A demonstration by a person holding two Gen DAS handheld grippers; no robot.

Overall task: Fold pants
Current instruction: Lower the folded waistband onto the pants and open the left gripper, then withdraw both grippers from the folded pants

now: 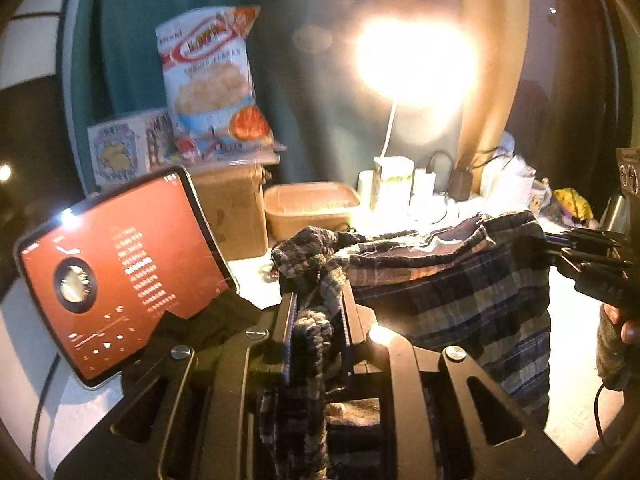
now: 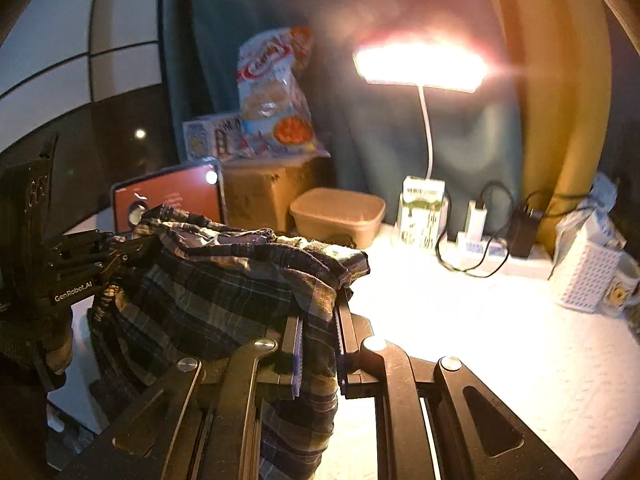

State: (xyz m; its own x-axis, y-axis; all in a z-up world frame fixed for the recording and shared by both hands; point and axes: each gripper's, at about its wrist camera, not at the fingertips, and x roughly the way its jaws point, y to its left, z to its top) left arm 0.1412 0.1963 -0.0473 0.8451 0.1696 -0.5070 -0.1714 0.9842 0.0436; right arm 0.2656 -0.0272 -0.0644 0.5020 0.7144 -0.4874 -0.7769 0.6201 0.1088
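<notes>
The dark plaid pants hang in the air above the white table, stretched between both grippers. My left gripper is shut on one bunched end of the waistband, with cloth hanging down between its fingers. It also shows at the left of the right wrist view. My right gripper is shut on the other end of the pants. It shows at the right edge of the left wrist view, gripping the cloth. The lower part of the pants is hidden below the grippers.
A tablet with a red screen leans at the left. Behind stand a cardboard box, a snack bag, a tan tub, a lit desk lamp, chargers with cables and a white basket.
</notes>
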